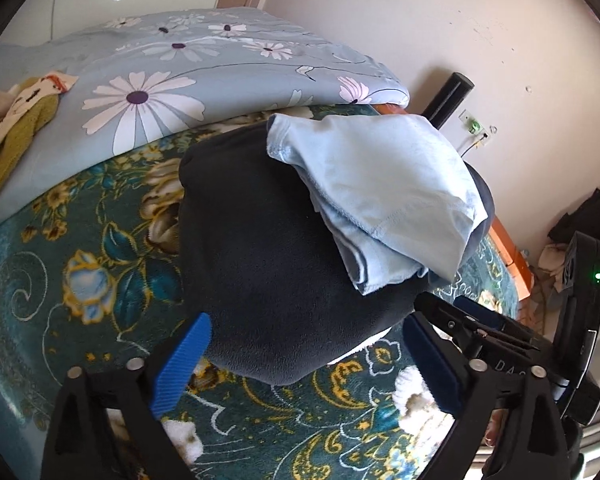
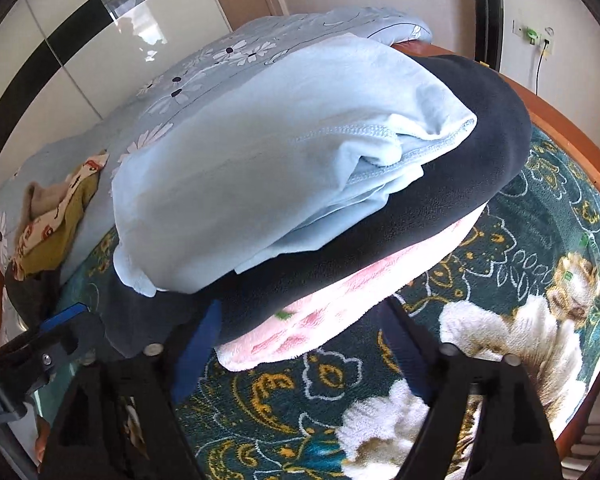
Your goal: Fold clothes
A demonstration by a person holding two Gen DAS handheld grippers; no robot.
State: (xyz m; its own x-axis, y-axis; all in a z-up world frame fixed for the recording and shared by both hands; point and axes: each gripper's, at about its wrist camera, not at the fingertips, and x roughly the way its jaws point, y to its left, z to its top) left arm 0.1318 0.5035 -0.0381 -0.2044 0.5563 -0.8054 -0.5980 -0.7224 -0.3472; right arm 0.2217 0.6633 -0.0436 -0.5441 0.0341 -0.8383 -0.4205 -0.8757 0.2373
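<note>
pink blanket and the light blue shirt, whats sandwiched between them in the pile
A dark navy fleece lies between them: light blue shirt on top, pink blanket underneath. The right wrist view shows all three layers.

Three folded clothes in one stack: one light blue top [image 2: 236, 168], one dark navy fleece [image 2: 460, 184], one pink fleece [image 2: 320, 312]. One small heap of loose clothes [image 1: 16, 120] off to the side. One daisy quilt [image 1: 204, 64]. One green flower blanket [image 1: 80, 264]. Two grippers: left gripper [image 1: 304, 364], right gripper [image 2: 300, 354]. One wall socket [image 2: 534, 36].
</note>
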